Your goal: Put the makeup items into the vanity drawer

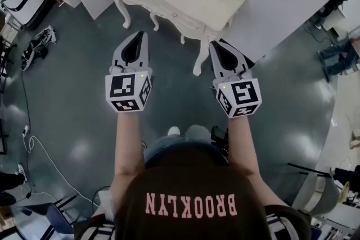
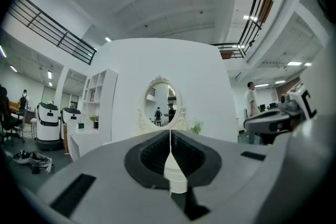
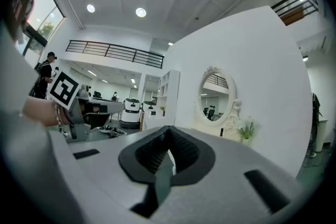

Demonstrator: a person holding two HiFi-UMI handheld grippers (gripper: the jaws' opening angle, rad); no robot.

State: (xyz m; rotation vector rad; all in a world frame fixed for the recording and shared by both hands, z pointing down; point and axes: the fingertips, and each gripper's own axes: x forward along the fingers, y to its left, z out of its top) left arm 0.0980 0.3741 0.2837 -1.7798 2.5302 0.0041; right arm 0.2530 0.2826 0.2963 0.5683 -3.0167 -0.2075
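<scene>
Left gripper (image 2: 170, 134), mirror (image 2: 160, 104) unseen overhead

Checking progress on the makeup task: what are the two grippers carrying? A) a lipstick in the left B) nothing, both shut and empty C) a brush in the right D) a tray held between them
B: the left gripper and the right gripper each show jaws together with nothing between them.

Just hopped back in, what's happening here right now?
A person holds a claw in each hand, standing short of the vanity table. The left claw and right claw are both shut and empty, pointing toward it. Nothing is picked up yet.
</scene>
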